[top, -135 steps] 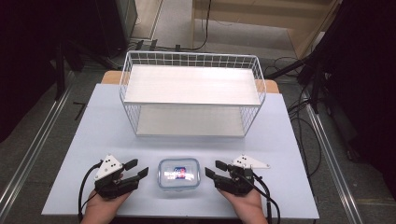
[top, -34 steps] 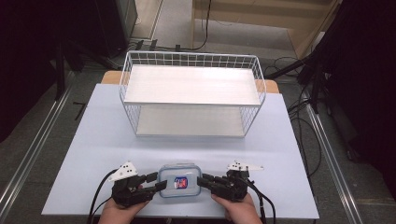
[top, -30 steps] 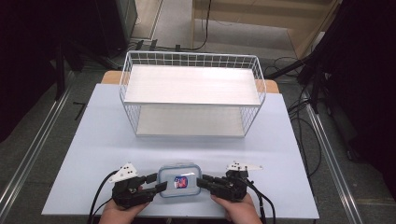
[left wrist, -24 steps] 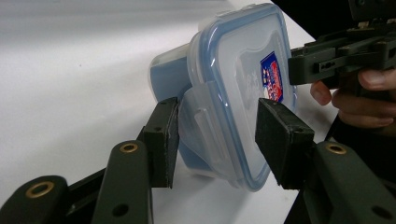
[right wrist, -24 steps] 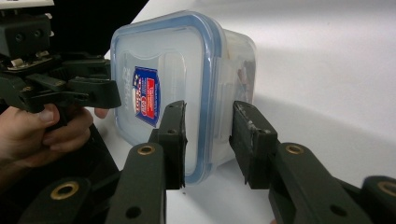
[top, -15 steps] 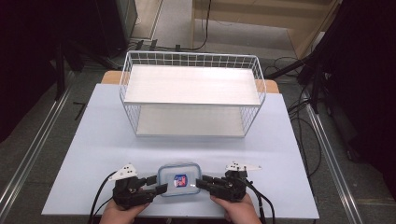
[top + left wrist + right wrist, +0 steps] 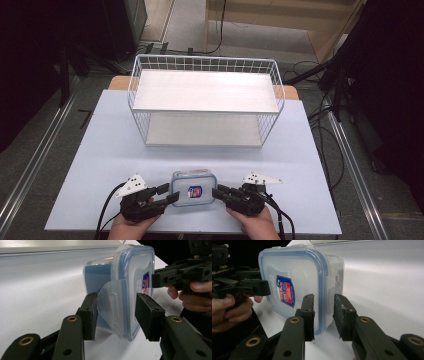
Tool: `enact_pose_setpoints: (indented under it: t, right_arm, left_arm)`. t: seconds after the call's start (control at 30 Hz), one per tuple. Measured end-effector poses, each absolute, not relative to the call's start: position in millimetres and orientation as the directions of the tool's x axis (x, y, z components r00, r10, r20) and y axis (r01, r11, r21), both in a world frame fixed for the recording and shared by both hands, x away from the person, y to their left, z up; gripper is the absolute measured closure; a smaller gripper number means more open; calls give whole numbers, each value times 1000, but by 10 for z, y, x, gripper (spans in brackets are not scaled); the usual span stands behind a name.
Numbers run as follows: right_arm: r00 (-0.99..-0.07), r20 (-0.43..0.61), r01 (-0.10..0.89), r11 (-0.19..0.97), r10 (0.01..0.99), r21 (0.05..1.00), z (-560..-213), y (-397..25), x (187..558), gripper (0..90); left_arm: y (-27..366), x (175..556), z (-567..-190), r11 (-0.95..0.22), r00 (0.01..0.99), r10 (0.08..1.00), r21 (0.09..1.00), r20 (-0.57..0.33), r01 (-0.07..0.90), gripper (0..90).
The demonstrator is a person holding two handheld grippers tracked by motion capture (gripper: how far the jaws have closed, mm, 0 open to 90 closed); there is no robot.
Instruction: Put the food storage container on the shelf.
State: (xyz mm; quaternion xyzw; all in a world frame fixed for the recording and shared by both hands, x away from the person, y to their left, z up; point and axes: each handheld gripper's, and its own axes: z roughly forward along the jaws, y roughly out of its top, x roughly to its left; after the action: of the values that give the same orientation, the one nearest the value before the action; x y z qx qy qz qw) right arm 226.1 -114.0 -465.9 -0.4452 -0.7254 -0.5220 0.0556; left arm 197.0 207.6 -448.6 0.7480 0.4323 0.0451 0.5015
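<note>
A clear plastic container (image 7: 193, 188) with a blue-rimmed lid and a red-and-blue label lies near the table's front edge. My left gripper (image 7: 169, 194) is at its left end. In the left gripper view the jaws straddle the container's (image 7: 117, 287) opened side flap; one pad (image 7: 90, 312) touches the flap and the other stands a little off the lid. My right gripper (image 7: 218, 192) is at the right end. Its jaws straddle the container's lid rim (image 7: 322, 292), with a narrow gap at the outer pad (image 7: 340, 312). A hand holds each gripper.
A white wire basket rack (image 7: 205, 65) with two white shelves stands at the back middle of the light blue table (image 7: 110, 135). Cables trail off the table's right side and front. Bare table lies between the rack and the container.
Since 4.5 s ago both grippers have moved inward from beside the container to its two ends. In the last second the container has shifted slightly away from the front edge.
</note>
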Motion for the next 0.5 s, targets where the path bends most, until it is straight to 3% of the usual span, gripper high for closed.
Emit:
enact_pose_setpoints:
  t: [0.33,0.5]
  right_arm:
    - [-606,534,698,71,589,713,-4670,-1117,2271,722]
    - [-606,544,707,79,581,703,-4697,-1079,2308,646]
  left_arm:
    - [2110,2008,-4560,-135,620,689,775,-375,618,535]
    - [2109,2001,-4563,-144,624,688,773,-370,617,537]
